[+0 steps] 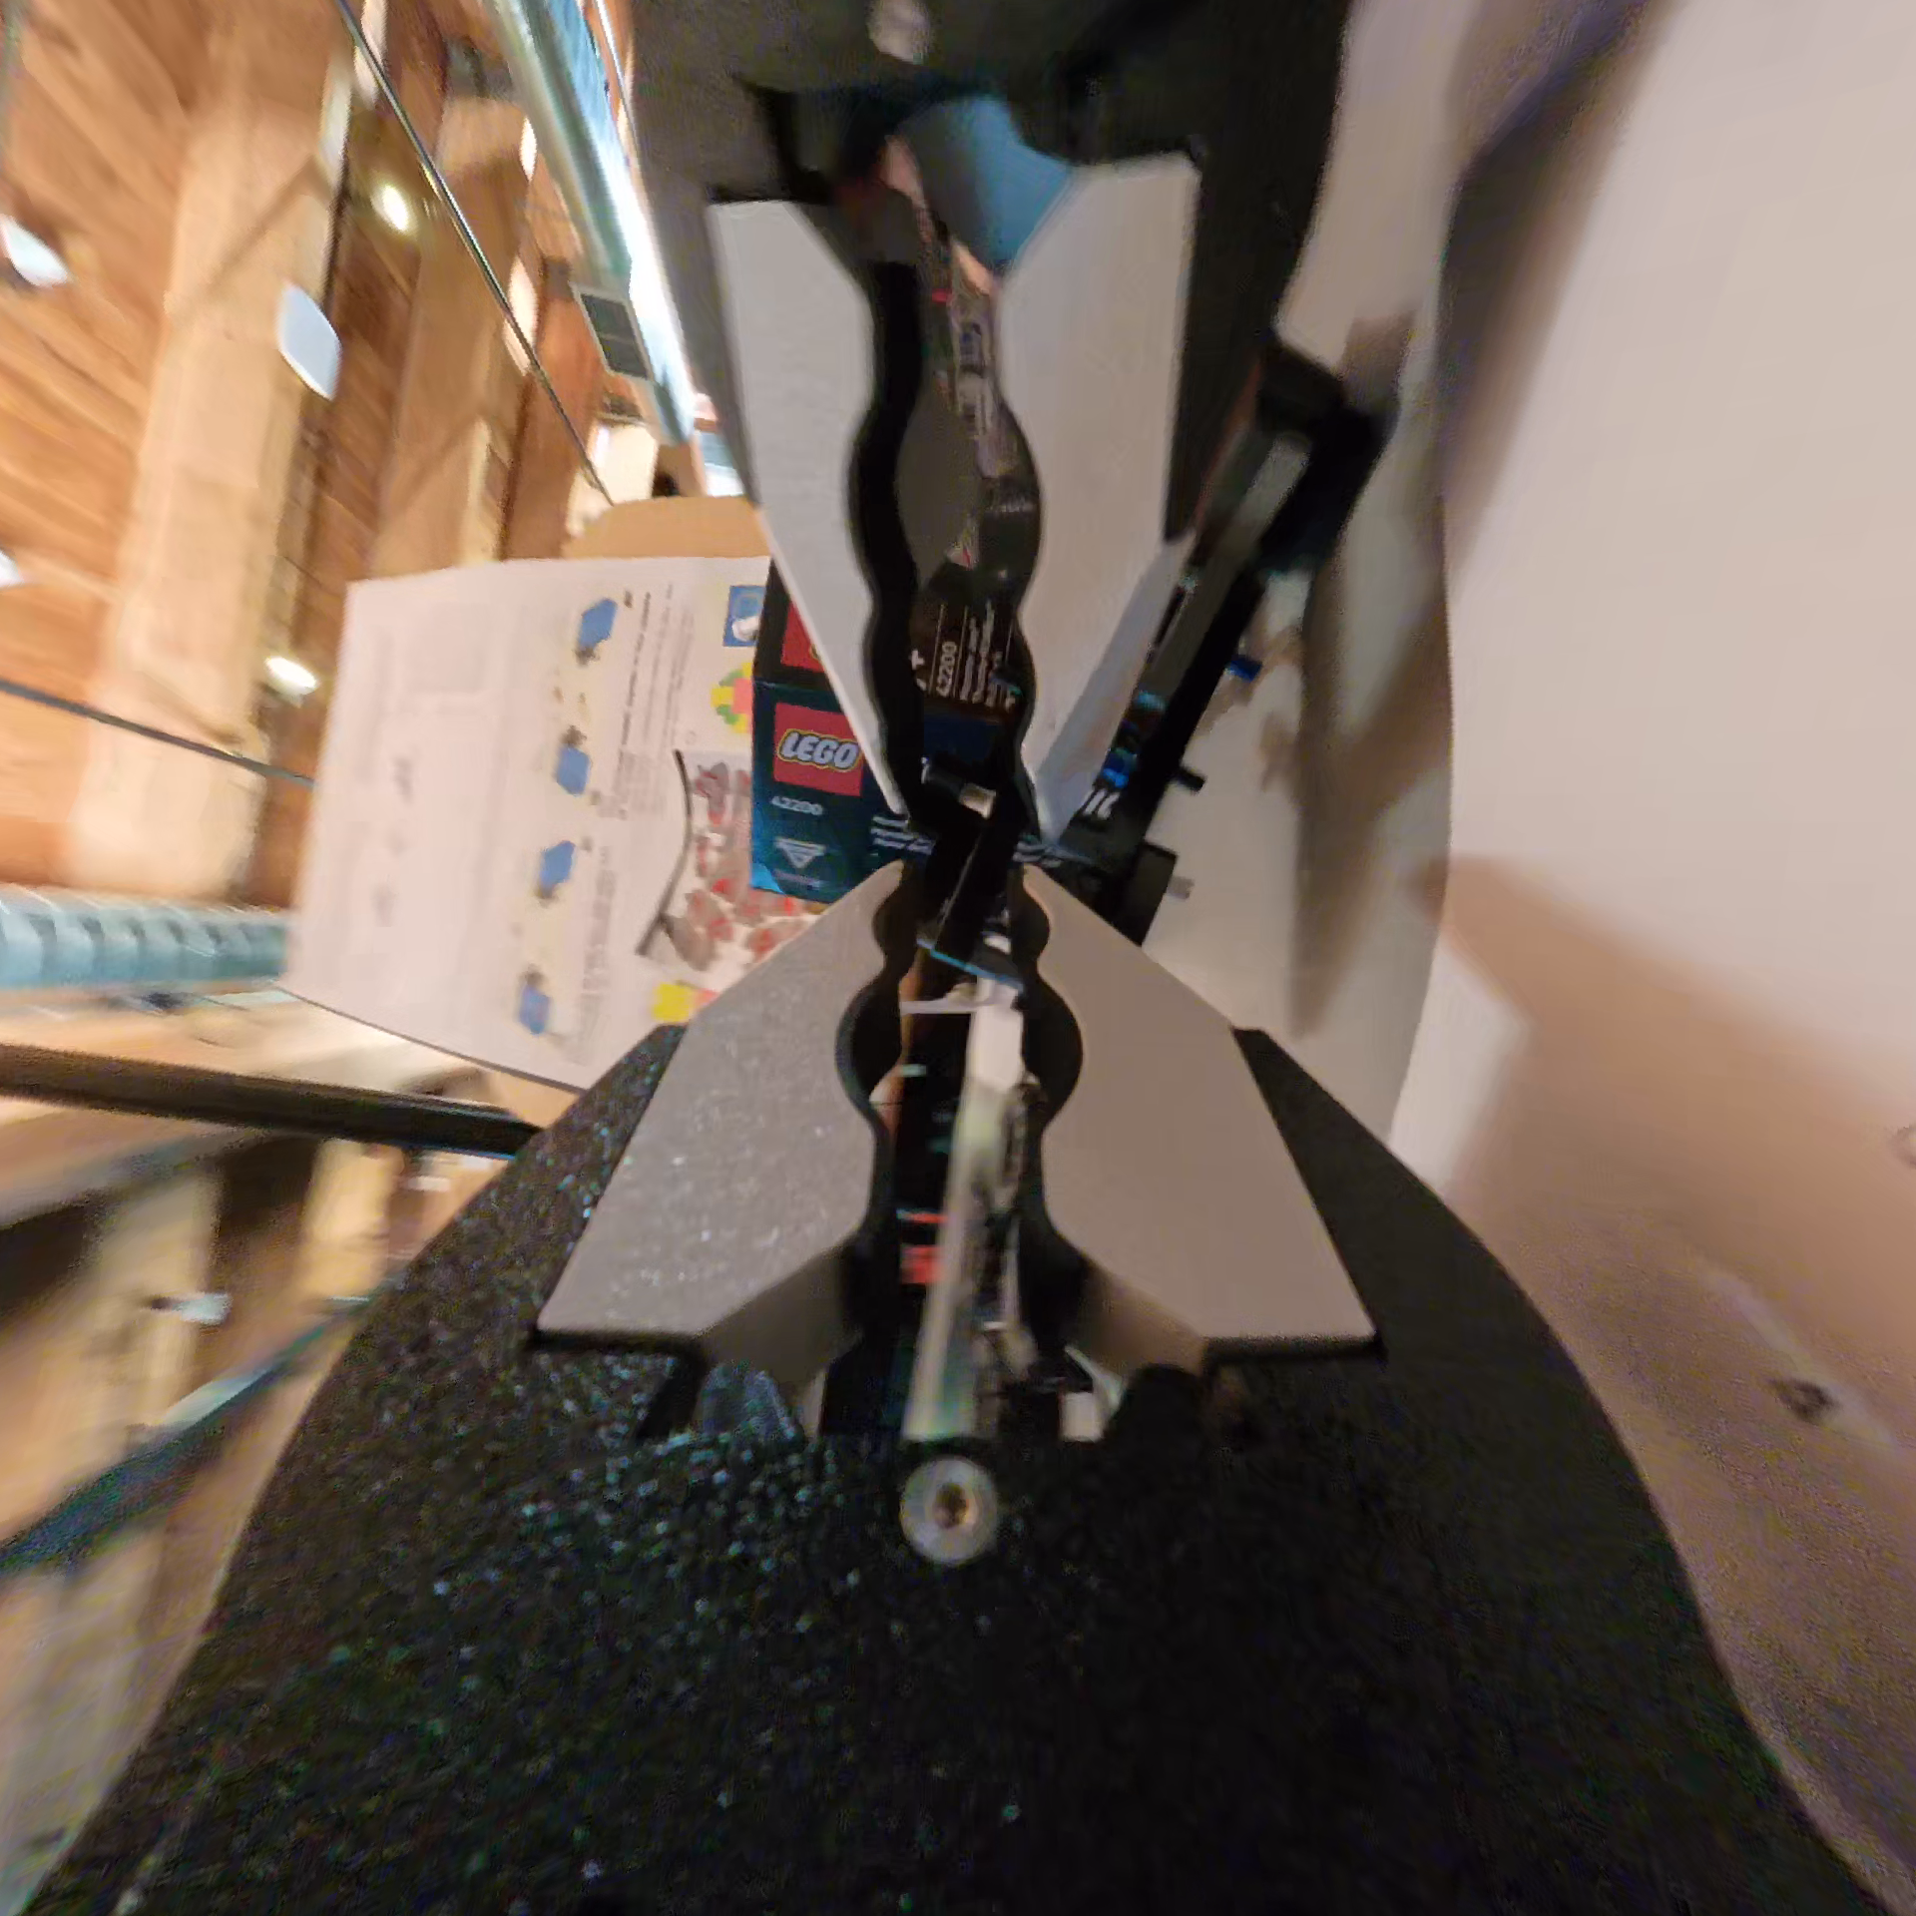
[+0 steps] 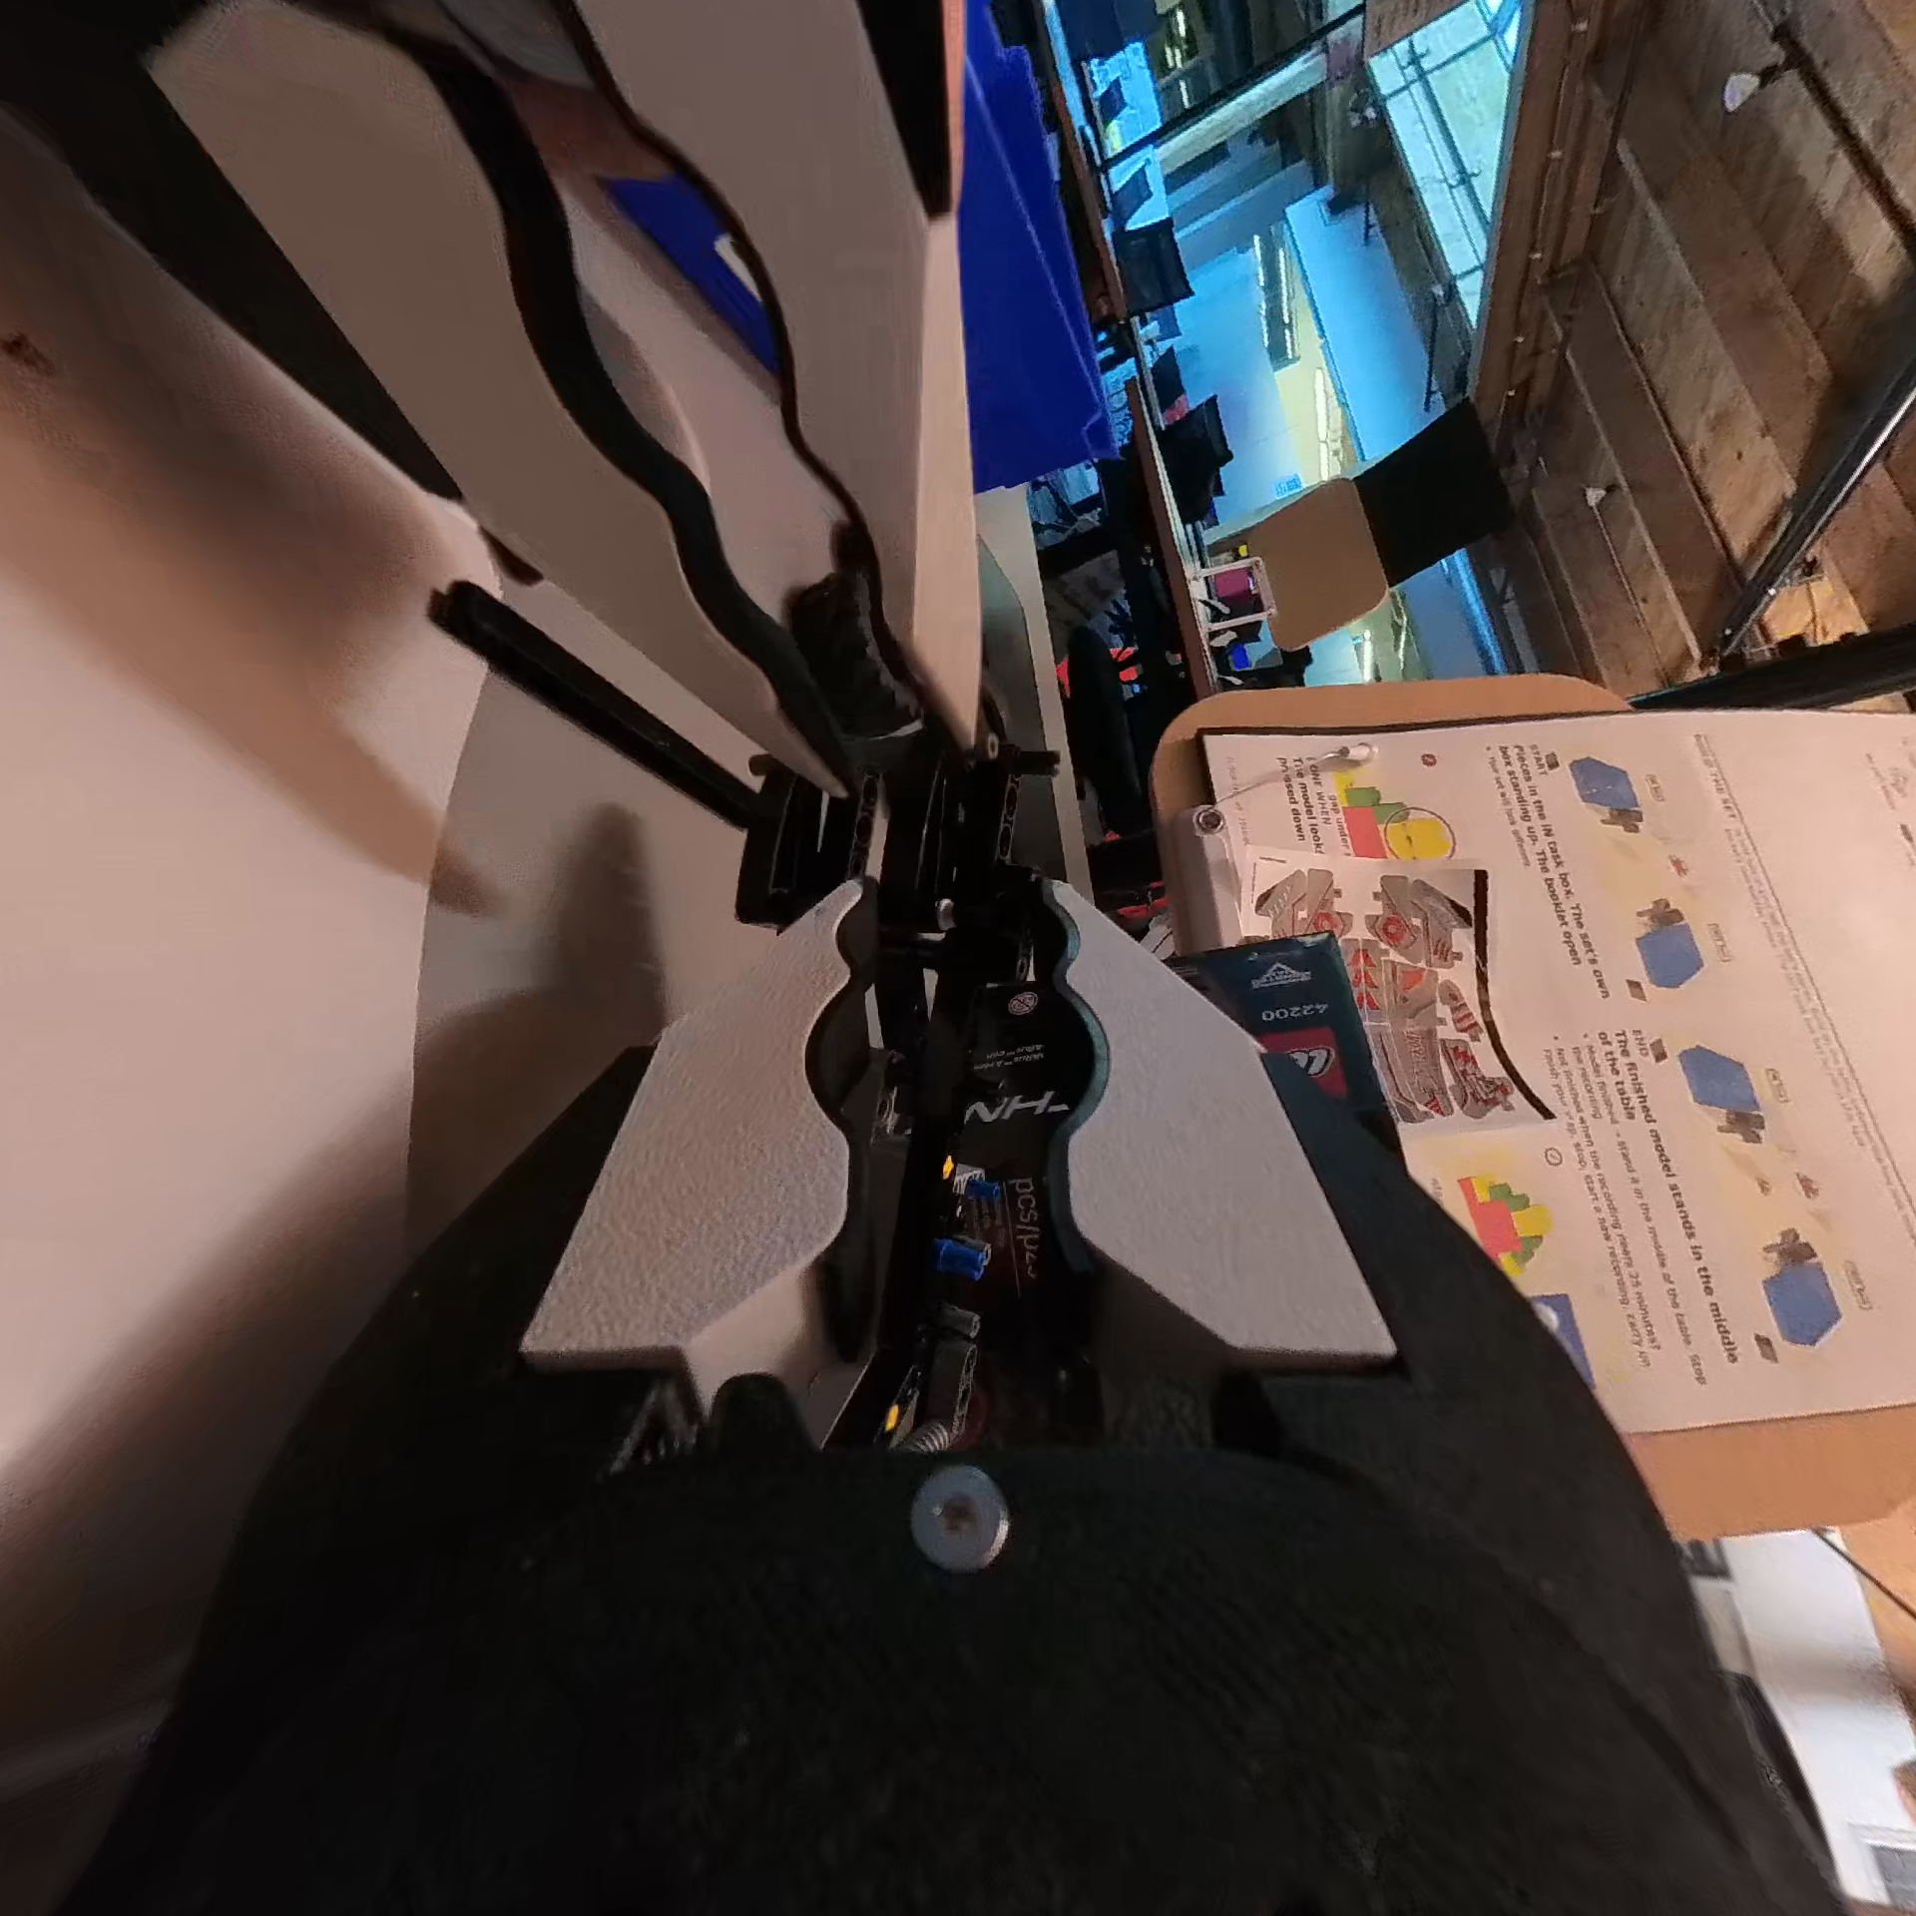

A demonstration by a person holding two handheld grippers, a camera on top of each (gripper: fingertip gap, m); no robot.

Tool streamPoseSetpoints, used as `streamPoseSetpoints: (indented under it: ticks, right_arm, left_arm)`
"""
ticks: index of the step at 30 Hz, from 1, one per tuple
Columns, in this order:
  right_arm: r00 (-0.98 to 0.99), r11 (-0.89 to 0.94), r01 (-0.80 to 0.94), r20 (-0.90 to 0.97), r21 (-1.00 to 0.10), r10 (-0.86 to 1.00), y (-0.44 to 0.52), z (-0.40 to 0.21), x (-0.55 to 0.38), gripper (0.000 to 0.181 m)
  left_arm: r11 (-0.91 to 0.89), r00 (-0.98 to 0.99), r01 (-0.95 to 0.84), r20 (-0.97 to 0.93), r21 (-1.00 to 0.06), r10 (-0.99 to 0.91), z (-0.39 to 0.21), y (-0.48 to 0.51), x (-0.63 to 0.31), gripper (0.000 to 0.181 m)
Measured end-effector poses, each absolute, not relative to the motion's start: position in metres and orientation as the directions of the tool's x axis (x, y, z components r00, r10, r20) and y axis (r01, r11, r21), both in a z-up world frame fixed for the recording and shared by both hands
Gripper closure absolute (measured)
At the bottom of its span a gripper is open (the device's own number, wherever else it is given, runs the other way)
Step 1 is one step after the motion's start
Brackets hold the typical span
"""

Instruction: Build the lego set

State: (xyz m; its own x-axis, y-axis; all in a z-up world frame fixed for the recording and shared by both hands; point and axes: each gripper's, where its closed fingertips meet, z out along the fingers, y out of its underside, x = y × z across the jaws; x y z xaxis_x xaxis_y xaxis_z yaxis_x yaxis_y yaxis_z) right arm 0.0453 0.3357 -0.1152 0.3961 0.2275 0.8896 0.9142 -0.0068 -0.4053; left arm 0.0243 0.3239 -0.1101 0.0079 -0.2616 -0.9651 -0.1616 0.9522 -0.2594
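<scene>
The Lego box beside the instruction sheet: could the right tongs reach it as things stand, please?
Probably not yet: the right tongs look shut on the black model, which the left tongs also grip. The Lego box stands close beyond, otherwise unblocked.

Lego box [image 2: 1301,1011] before instruction sheet [image 2: 1617,1047], grippers tip to tip.

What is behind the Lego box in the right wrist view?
An instruction sheet on a cardboard backing stands right behind the Lego box. The right gripper covers the box's lower part, and the box hides the sheet's near edge.
</scene>
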Motion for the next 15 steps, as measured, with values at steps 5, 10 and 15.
streamPoseSetpoints:
  ticks: [5, 10, 15]
  right_arm:
    - [0.373, -0.007, 0.925, 0.903, -0.38, 0.211, 0.337, -0.117, 0.045, 0.155]
    - [0.354, -0.005, 0.933, 0.915, -0.36, 0.192, 0.338, -0.118, 0.044, 0.155]
    - [0.309, 0.004, 0.949, 0.929, -0.316, 0.203, 0.338, -0.125, 0.038, 0.155]
  left_arm:
    - [0.461, 0.025, -0.222, -0.478, -0.859, -0.878, -0.096, 0.331, 0.012, 0.166]
    - [-0.623, -0.076, -0.265, 0.66, -0.736, -0.747, -0.085, 0.298, 0.003, 0.132]
    - [-0.911, 0.053, -0.165, 0.919, -0.378, -0.39, -0.11, 0.302, 0.009, 0.121]
